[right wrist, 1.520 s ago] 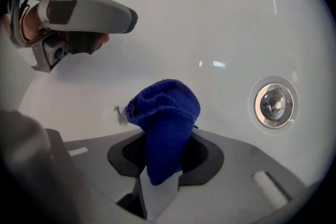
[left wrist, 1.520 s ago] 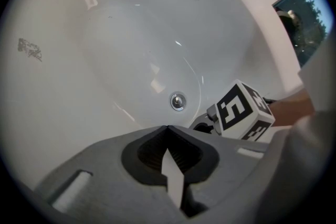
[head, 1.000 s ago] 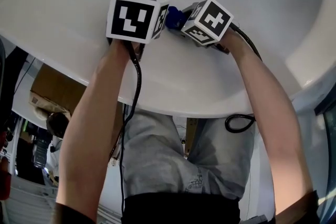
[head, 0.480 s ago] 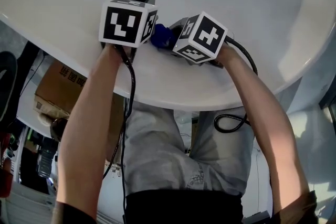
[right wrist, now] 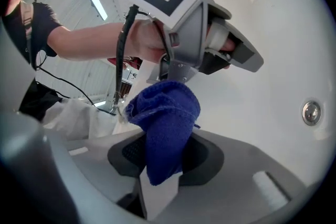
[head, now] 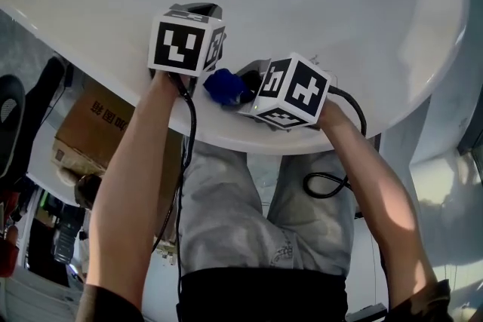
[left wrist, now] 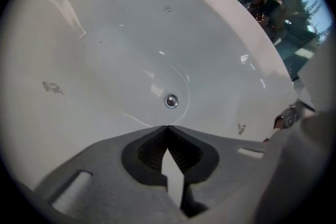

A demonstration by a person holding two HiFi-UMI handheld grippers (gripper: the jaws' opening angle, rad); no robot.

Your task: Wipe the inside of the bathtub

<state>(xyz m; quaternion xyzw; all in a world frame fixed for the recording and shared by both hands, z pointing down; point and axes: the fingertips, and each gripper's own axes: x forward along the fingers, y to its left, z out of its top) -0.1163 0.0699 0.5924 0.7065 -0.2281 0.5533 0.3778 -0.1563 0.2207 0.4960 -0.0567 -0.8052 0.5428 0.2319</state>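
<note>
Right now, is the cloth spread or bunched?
Bunched: the cloth sticks out as a wad clamped in the right gripper, not laid flat.

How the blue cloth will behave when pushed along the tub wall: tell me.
Likely floppy: the blue cloth bunches and droops over the right gripper, whose jaws are shut on it. Probably light, since one pinched fold carries it. Its fuzzy nap may drag on the glossy bathtub, so expect bunching.

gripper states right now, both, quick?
Left gripper: closed, nothing between the jaws.
Right gripper: closed on the blue cloth.
</note>
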